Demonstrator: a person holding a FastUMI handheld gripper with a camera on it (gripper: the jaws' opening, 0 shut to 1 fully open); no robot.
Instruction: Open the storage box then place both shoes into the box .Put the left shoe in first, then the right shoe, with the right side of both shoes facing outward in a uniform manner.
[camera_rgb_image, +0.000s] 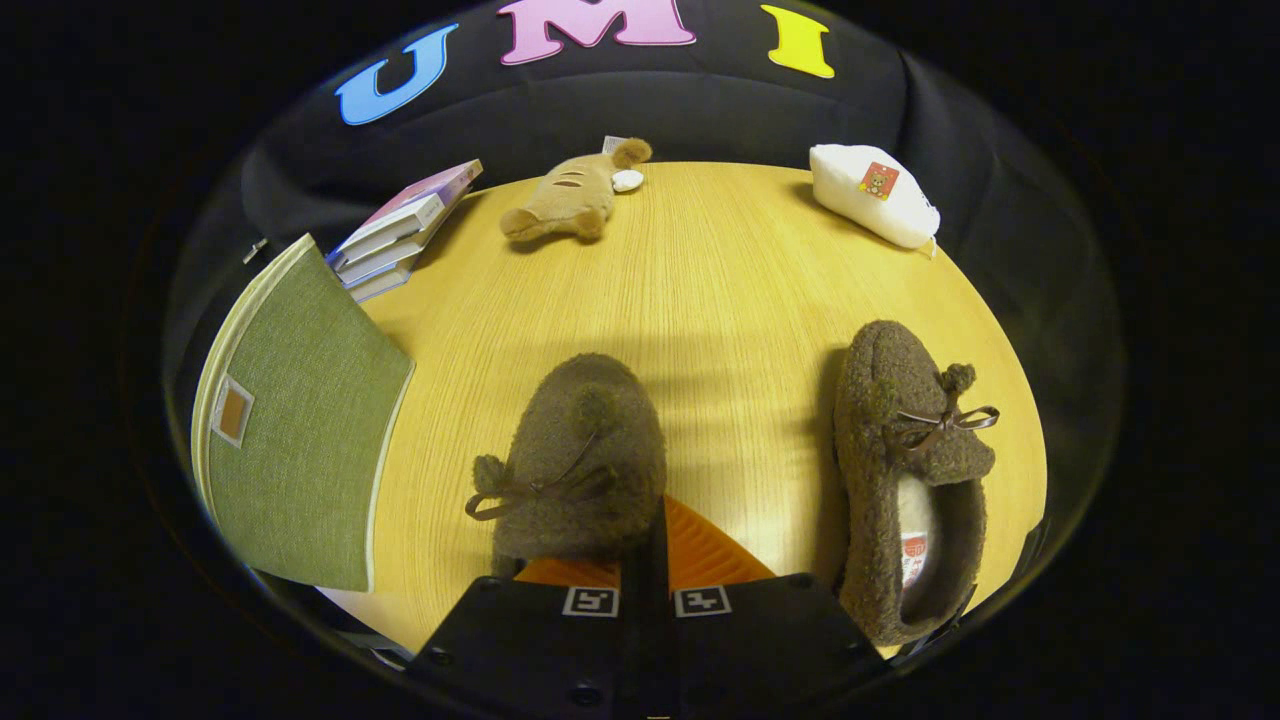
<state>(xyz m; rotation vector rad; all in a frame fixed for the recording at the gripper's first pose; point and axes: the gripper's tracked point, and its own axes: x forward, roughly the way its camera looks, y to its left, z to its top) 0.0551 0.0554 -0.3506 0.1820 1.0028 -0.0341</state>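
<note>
Left shoe (580, 460) in my gripper (648, 545), fingers closed on heel rim (thin bite); could slip en route to storage box (300, 440) left of it.

On the far side of the surface (700, 300) we see a tan plush toy (570, 198) lying on its side, well apart from a white pouch (872, 195) with a small picture patch. We also see a stack of books (400, 235) at another edge.
</note>
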